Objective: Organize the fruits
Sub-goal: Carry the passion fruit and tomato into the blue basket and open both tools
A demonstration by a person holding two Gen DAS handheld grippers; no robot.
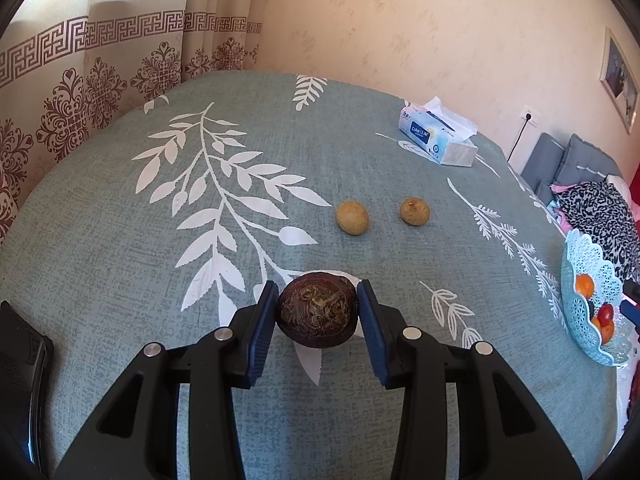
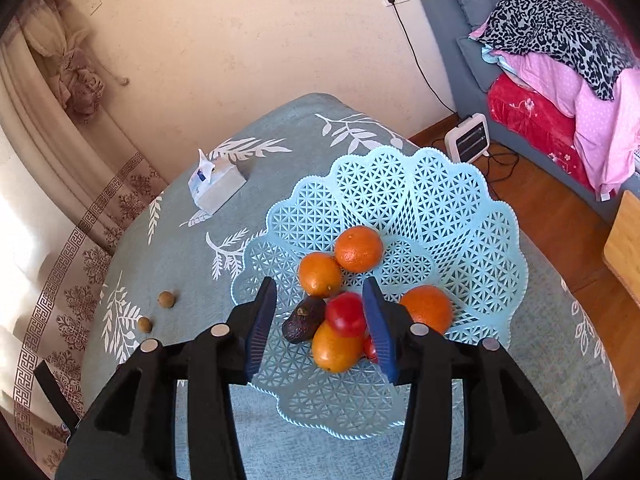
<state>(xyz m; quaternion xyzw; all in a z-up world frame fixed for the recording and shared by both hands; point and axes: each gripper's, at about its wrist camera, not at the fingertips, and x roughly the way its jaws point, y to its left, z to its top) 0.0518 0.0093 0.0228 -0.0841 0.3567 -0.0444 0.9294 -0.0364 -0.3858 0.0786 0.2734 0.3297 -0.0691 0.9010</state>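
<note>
My left gripper [image 1: 318, 312] has its two blue pads around a dark brown-purple round fruit [image 1: 317, 312] on the teal tablecloth; the left pad touches it and a thin gap shows at the right pad. Two small tan round fruits [image 1: 352, 217] [image 1: 415, 211] lie beyond it; they also show in the right wrist view [image 2: 167, 299] [image 2: 144, 324]. My right gripper [image 2: 318, 312] is open and empty above the light blue lattice basket [image 2: 460, 208], which holds several oranges [image 2: 358, 249], a red tomato [image 2: 345, 314] and a dark avocado [image 2: 303, 320]. The basket [image 1: 576, 308] is at the left view's right edge.
A tissue box [image 1: 438, 136] sits at the far side of the table, also in the right wrist view [image 2: 216, 184]. A dark object [image 1: 20, 364] lies at the table's left edge. A bed with bedding [image 2: 560, 60], a small heater [image 2: 468, 138] and wood floor lie to the right.
</note>
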